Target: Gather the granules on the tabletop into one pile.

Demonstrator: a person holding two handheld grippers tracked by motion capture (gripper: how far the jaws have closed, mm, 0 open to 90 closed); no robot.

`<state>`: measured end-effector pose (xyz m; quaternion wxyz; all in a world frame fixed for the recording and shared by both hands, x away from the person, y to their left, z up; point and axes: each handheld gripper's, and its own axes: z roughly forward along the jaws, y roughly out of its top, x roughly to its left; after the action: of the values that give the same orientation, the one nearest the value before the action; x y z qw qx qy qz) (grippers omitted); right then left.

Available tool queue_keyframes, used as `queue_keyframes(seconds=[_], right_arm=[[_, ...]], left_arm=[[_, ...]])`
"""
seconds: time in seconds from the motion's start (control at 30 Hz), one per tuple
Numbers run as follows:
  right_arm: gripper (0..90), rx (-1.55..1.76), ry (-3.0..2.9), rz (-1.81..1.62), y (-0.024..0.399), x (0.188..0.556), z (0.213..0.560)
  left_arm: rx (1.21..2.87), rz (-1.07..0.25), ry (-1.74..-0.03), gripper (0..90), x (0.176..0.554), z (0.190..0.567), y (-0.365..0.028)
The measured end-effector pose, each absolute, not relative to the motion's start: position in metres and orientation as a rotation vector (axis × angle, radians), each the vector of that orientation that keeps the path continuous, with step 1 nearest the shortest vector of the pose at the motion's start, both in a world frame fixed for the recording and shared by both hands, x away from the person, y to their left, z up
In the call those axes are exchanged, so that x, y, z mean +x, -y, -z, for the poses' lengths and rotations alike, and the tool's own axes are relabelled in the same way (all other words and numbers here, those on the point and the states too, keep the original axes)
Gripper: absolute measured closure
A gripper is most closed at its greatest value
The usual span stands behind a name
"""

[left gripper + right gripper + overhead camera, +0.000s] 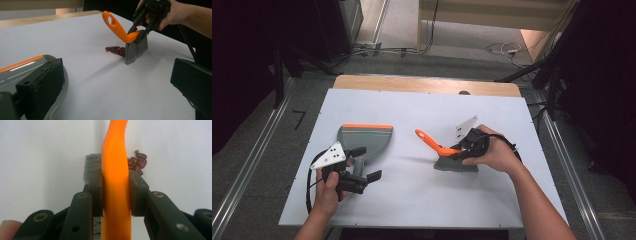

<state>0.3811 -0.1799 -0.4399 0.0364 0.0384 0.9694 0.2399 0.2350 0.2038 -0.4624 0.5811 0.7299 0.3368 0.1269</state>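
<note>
Jaws first: your right gripper (115, 195) has both pads pressed flat on the sides of the brush's orange handle (116, 170), low down near the head, so the grip is firm and well placed for control. The brush (132, 42) stands with its grey bristles (136, 51) on the white table (100, 82), and a small heap of red beans (116, 50) lies touching the bristles on the side facing the dustpan. Your left gripper (356, 172) stands wide, one jaw on either side of the dustpan's handle, but not closed on it.

The step in hand looks like sweeping the beans into the dustpan (364, 140), which lies well apart from the heap, its orange lip (367, 127) turned towards the far edge of the table. You would do well to close the left jaws on the handle, turn the lip to face the beans and press it flat to the table before you sweep. Keep the bristles down and draw slowly and low, since beans roll and may slip round the ends of the brush.

No brand, label or writing can be read on the brush, the dustpan or the table.
</note>
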Motion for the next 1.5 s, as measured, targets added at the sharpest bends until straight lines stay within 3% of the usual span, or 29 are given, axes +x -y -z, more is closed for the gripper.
queue_keyframes(seconds=[0.73,1.5], right_arm=[[67.2,0.116,-2.971,-0.783,0.175,0.400,0.441],[68.0,0.162,-2.947,-0.840,0.178,0.396,0.421]], left_arm=[[1.706,-0.297,-0.786,0.0,0.235,0.462,-0.203],[1.702,-0.298,-0.786,0.0,0.235,0.462,-0.205]])
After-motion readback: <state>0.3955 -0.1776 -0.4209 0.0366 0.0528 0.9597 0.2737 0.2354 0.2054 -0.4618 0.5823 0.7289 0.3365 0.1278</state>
